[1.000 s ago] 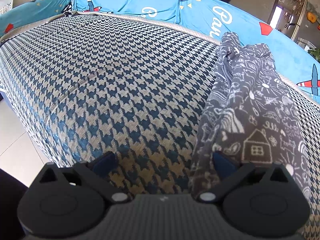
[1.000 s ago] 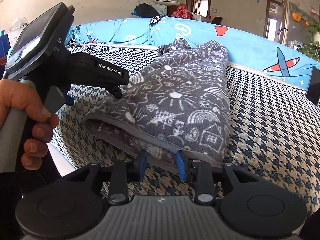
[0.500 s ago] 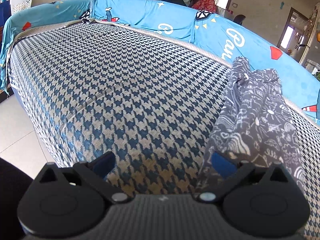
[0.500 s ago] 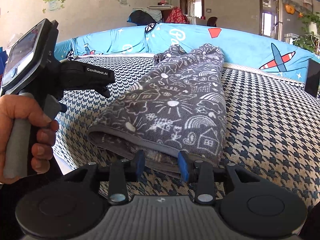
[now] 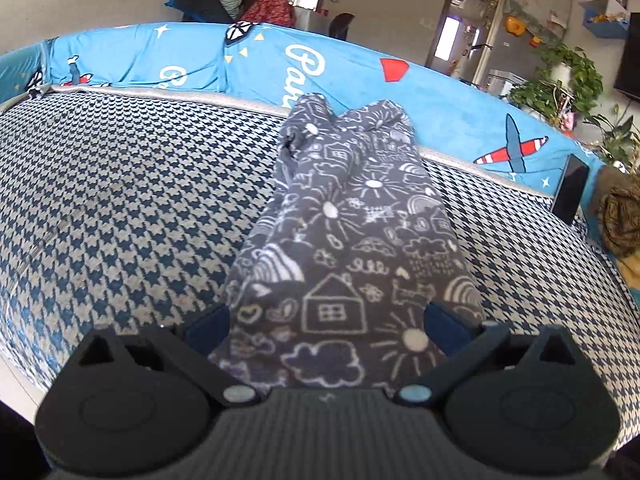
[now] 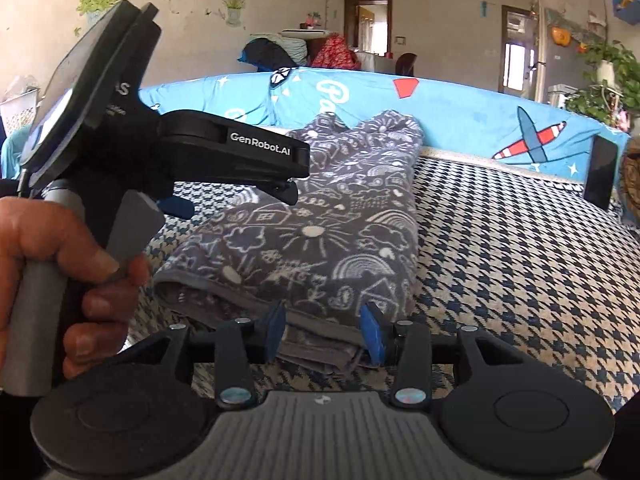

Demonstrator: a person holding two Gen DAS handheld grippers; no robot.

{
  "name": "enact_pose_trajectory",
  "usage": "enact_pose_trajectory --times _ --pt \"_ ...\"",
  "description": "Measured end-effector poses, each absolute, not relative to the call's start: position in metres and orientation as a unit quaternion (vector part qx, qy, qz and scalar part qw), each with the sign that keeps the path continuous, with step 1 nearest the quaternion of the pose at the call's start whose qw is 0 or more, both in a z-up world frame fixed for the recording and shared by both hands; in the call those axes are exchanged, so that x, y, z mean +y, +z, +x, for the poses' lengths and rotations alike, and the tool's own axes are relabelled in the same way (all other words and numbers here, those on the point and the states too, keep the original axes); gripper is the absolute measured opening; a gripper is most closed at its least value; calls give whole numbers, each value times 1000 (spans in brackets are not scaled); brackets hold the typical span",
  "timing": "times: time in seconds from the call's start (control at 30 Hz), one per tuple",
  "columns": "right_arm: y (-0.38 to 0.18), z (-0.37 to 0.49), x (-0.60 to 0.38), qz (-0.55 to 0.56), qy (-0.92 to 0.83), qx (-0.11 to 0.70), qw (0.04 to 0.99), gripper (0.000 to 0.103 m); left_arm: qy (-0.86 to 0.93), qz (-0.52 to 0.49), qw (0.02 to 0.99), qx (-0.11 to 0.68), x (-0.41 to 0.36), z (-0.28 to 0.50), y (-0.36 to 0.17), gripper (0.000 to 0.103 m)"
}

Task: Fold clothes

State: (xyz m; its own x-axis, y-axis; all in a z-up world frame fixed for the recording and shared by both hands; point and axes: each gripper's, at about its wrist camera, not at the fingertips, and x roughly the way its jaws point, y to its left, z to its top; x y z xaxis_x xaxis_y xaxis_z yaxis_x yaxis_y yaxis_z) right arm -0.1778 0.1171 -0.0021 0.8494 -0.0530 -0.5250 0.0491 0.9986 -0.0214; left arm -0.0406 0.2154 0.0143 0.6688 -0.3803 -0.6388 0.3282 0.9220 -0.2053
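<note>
A grey garment with white doodle print (image 5: 352,232) lies folded lengthwise on the houndstooth sofa seat (image 5: 120,208). My left gripper (image 5: 326,326) is wide open above the garment's near end, one finger on each side. In the right wrist view the garment (image 6: 320,224) runs away from me, and the left gripper's body (image 6: 224,156) hovers over its left side. My right gripper (image 6: 322,332) is open, its blue fingers (image 6: 370,330) straddling the garment's near folded hem without pinching it.
The sofa back is covered in a blue cloth with planes (image 5: 440,96). A dark phone (image 6: 600,172) leans at the right end of the seat. A brown bundle (image 5: 620,220) lies beyond it. The seat's front edge drops to the floor at left.
My left gripper has swung right from the bare seat to over the garment's near end. My right gripper has moved slightly forward, its fingers now around the hem.
</note>
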Motion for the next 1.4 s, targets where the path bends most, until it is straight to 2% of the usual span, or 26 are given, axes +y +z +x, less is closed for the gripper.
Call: enact_pose_trajectory --times 0.17,0.23,0.3,0.6,0.93,1.13,1.4 --pt "-14 -162 107 23 -45 312 949 42 -198 -1 892 406 202 -31 -8 103" --pt "-22 -158 104 41 -42 337 940 43 -199 17 894 400 200 -36 -9 103" --pt "-23 -158 101 60 -33 341 938 50 -200 31 896 395 198 -39 -11 103" --pt "-28 -156 97 83 -25 369 925 53 -198 31 899 391 199 -43 -13 103" --pt "-7 -158 96 40 -11 365 930 53 -198 -50 899 387 222 -39 -1 103" --pt "16 -143 80 24 15 348 937 54 -175 -59 905 382 225 -29 6 103" --pt "29 -91 29 95 25 347 933 58 -165 -70 909 376 217 7 25 103"
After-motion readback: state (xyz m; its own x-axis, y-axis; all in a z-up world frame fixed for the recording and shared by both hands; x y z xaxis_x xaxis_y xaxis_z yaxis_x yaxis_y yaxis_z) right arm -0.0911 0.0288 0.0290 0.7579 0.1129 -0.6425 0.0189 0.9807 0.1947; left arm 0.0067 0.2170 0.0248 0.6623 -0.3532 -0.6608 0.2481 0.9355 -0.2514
